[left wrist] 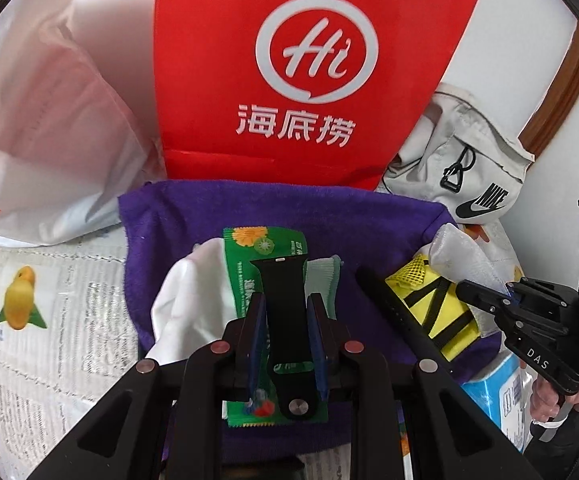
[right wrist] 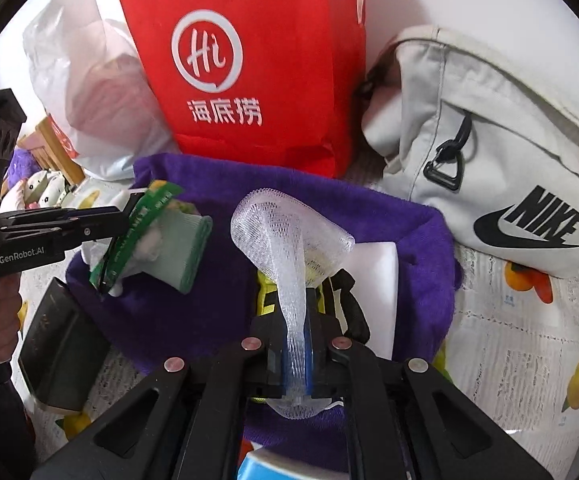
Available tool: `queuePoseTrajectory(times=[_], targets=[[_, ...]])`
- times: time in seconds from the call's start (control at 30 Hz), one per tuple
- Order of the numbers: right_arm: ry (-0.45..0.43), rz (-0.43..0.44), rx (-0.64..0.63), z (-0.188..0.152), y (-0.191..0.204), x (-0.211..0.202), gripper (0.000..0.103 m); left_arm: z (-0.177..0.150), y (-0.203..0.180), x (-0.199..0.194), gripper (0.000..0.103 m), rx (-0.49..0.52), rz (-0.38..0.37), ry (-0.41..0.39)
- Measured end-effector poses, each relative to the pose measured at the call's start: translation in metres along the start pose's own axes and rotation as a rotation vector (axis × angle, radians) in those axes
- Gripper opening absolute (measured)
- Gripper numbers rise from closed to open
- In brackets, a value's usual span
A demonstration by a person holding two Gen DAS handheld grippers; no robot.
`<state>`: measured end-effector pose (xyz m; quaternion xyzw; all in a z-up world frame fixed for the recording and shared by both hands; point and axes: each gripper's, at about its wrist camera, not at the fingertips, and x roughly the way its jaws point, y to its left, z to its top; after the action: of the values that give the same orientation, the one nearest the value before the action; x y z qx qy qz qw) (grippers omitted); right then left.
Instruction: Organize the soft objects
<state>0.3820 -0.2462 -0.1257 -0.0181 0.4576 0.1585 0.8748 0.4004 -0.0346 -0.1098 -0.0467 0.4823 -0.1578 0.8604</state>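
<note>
Tongs are gripping: left tongs [left wrist: 285,308] a black strap [left wrist: 285,312], right tongs [right wrist: 296,340] one white net [right wrist: 289,248], above one purple towel [left wrist: 389,220].

Left tongs [left wrist: 287,312] and right tongs [right wrist: 297,322] both clamped, angled downward.

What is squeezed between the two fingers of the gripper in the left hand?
In the left wrist view, a black watch strap and a green snack packet sit between the left hand-held gripper's fingers.
</note>
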Motion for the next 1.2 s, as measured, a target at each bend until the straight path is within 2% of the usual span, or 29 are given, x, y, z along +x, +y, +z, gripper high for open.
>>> queuePoseTrajectory(times=[0.17, 0.27, 0.33, 0.4, 0.53, 0.67, 0.83, 1.2], targets=[[0.019, -0.001, -0.002, 0.000, -0.003, 0.008, 0.009, 0.000, 0.003, 0.011, 0.021, -0.014, -0.001, 0.025], [0.023, 0.023, 0.012, 0.001, -0.005, 0.009, 0.025, 0.000, 0.006, 0.011, 0.021, -0.020, -0.002, 0.025], [0.015, 0.041, 0.023, 0.002, -0.005, 0.007, 0.041, 0.000, 0.008, 0.011, 0.021, -0.023, -0.004, 0.026], [0.003, 0.052, 0.020, 0.002, -0.002, 0.004, 0.047, 0.000, 0.010, 0.010, 0.023, -0.036, -0.006, 0.032], [-0.026, 0.010, -0.001, 0.002, 0.005, -0.004, 0.060, -0.004, 0.014, 0.004, 0.040, -0.052, 0.011, 0.032], [-0.045, 0.018, 0.012, 0.003, 0.007, -0.015, 0.061, -0.007, 0.017, -0.007, 0.043, -0.062, 0.026, 0.024], [-0.072, -0.035, 0.020, 0.000, 0.013, -0.037, 0.072, -0.014, 0.014, -0.027, 0.049, -0.054, 0.038, 0.004], [-0.085, -0.078, 0.083, -0.035, 0.039, -0.097, 0.072, -0.056, -0.015, -0.093, 0.061, -0.026, 0.068, -0.061]])
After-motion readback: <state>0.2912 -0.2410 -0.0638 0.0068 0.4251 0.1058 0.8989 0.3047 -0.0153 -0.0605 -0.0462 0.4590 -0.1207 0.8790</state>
